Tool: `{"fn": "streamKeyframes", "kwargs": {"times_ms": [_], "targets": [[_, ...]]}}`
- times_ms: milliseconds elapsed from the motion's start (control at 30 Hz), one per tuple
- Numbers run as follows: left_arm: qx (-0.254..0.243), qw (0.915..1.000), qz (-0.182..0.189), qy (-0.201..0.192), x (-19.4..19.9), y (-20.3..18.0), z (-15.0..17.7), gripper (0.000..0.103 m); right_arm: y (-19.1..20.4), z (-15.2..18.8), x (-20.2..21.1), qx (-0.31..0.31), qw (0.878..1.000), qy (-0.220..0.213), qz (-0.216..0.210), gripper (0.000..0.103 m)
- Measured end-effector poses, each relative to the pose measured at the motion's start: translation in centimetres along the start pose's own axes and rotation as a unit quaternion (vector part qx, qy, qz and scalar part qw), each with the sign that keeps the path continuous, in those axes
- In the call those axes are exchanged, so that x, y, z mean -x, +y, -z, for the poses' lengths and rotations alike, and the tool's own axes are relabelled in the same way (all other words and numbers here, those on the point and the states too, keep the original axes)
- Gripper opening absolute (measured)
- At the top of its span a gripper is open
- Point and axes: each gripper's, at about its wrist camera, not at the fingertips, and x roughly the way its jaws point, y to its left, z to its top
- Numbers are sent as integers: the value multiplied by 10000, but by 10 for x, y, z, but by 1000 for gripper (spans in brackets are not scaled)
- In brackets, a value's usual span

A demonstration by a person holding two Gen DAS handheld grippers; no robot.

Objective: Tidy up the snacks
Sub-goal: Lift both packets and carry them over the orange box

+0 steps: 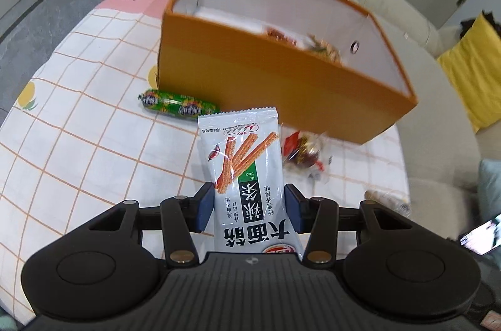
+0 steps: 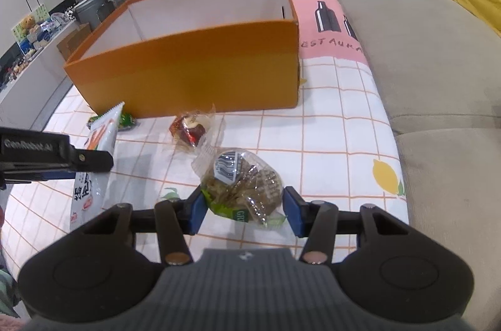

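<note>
The left gripper point(image 1: 249, 210) pinches a white spicy-strip packet point(image 1: 247, 171) in its jaws, lifted above the table point(image 1: 78, 143) before the orange box point(image 1: 275, 80). The right gripper point(image 2: 244, 210) has its jaws closed on a clear-wrapped cookie pack point(image 2: 242, 185) near the table's sofa-side edge.

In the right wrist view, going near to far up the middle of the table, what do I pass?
Clear-wrapped brown snack between the right gripper's jaws → red snack in clear wrapper lying on the tablecloth → orange box.
</note>
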Motion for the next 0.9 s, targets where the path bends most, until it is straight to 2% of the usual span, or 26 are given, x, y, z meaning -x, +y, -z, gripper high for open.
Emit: {"fn": "streamKeyframes", "kwargs": {"times_ms": [267,533,900], "targets": [[42,9989,242,-409,34,-5,-17,54,13,-14,32,-13,9987,-456,-210,50],[-191,9962,449,-721,58,-20,-44,54,26,-41,55,-34,9957,-792,-473,49],[-603,9915,331,-1103,60,-38,-104,54,32,-106,58,-2,9905,-1308,-418,50]]}}
